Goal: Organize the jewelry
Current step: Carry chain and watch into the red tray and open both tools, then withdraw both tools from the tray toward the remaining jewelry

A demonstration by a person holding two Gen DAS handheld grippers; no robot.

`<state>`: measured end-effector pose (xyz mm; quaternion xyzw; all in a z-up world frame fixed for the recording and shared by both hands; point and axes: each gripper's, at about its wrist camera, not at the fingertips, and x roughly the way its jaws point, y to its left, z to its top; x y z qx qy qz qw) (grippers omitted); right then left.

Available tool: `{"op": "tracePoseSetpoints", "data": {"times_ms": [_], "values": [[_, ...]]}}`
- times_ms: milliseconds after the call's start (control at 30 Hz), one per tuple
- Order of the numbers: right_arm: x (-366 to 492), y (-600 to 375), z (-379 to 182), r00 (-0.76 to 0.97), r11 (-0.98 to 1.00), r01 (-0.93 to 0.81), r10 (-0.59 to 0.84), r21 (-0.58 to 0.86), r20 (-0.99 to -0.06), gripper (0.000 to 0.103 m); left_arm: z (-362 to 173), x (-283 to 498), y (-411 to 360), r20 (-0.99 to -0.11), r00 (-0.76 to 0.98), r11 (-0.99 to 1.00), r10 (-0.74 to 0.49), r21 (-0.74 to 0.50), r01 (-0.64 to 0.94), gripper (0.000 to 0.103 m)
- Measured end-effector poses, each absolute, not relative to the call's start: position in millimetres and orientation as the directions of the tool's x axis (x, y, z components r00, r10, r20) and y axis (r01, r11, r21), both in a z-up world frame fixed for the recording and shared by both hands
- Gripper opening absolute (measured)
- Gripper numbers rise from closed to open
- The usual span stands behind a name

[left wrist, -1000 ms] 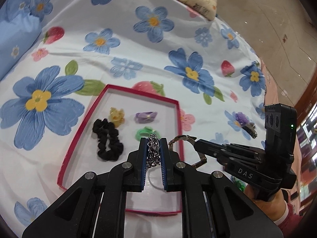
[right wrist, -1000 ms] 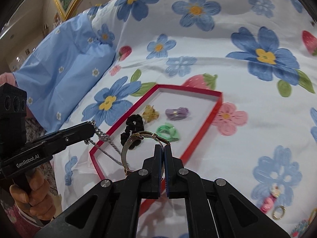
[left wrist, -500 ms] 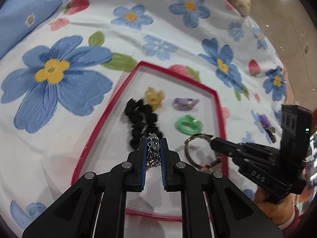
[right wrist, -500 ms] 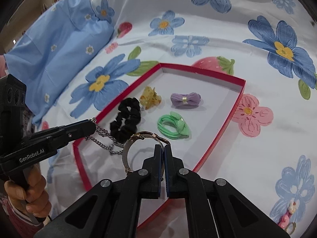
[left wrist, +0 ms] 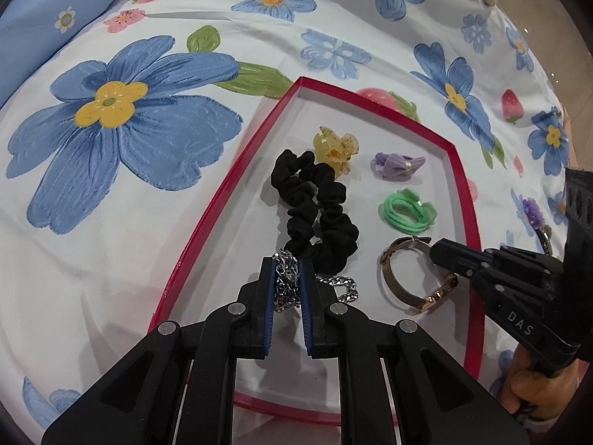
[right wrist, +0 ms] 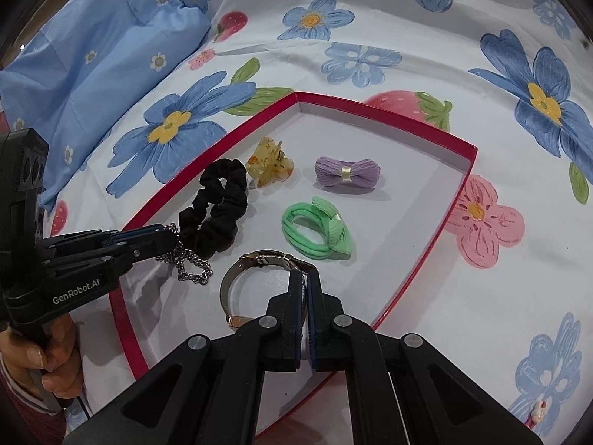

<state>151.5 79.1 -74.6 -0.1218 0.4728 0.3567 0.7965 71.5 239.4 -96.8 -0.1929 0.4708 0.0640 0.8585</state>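
Observation:
A red-rimmed white tray (left wrist: 222, 200) (right wrist: 426, 237) lies on the flowered bedsheet. My left gripper (left wrist: 288, 270) (right wrist: 168, 239) is shut on a silver chain (left wrist: 287, 282) (right wrist: 191, 269); the chain's loose end rests on the tray floor beside a black scrunchie (left wrist: 315, 207) (right wrist: 217, 209). My right gripper (right wrist: 305, 278) (left wrist: 435, 252) is shut on a metal bracelet (right wrist: 255, 259) (left wrist: 398, 278), held low over the tray. Also in the tray are a yellow claw clip (left wrist: 335, 146) (right wrist: 268, 165), a purple bow (left wrist: 398, 163) (right wrist: 348, 172) and a green hair tie (left wrist: 407, 211) (right wrist: 315, 230).
A blue pillow (right wrist: 92, 59) lies at the back left. A purple flower clip (left wrist: 535, 215) lies on the sheet right of the tray. A small pink piece (right wrist: 537, 413) lies at the right wrist view's lower right.
Both grippers have come down and forward into the tray. The chain's end now touches the tray floor, and the bracelet sits lower beside the green hair tie.

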Motion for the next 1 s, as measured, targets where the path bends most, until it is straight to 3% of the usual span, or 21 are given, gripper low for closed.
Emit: {"op": "tracePoseSetpoints", "data": {"times_ms": [267, 433, 500, 567, 767, 833, 900, 1000], "values": [[153, 81, -76, 0.293, 0.714, -0.684, 0.454, 0.147, -0.841, 0.003, -98, 73, 238, -0.842, 0.536, 0.922, -0.056, -0.25, -0.297, 0.011], [153, 80, -74, 0.283, 0.712, -0.68, 0.471, 0.172, -0.836, 0.008, -97, 72, 236, -0.843, 0.536, 0.925, -0.039, -0.233, -0.3, 0.018], [153, 80, -74, 0.278, 0.713, -0.678, 0.476, 0.181, -0.834, 0.008, -96, 72, 236, -0.845, 0.534, 0.925, -0.032, -0.227, -0.305, 0.029], [153, 80, -74, 0.277, 0.714, -0.676, 0.476, 0.182, -0.835, 0.009, -94, 71, 235, -0.844, 0.536, 0.926, -0.023, -0.22, -0.306, 0.03], [151, 75, -66, 0.281, 0.713, -0.668, 0.505, 0.211, -0.816, 0.029, -83, 65, 233, -0.831, 0.555, 0.924, -0.028, -0.234, -0.303, 0.039], [148, 71, -60, 0.289, 0.714, -0.666, 0.513, 0.215, -0.808, 0.029, -76, 62, 231, -0.823, 0.567, 0.922, -0.031, -0.243, -0.302, 0.039], [146, 65, -53, 0.295, 0.715, -0.66, 0.528, 0.23, -0.796, 0.029, -68, 56, 229, -0.811, 0.585, 0.919, -0.032, -0.254, -0.302, 0.05], [138, 45, -39, 0.329, 0.725, -0.643, 0.554, 0.248, -0.765, 0.039, -57, 48, 223, -0.792, 0.61, 0.917, -0.034, -0.267, -0.296, 0.054]]}}
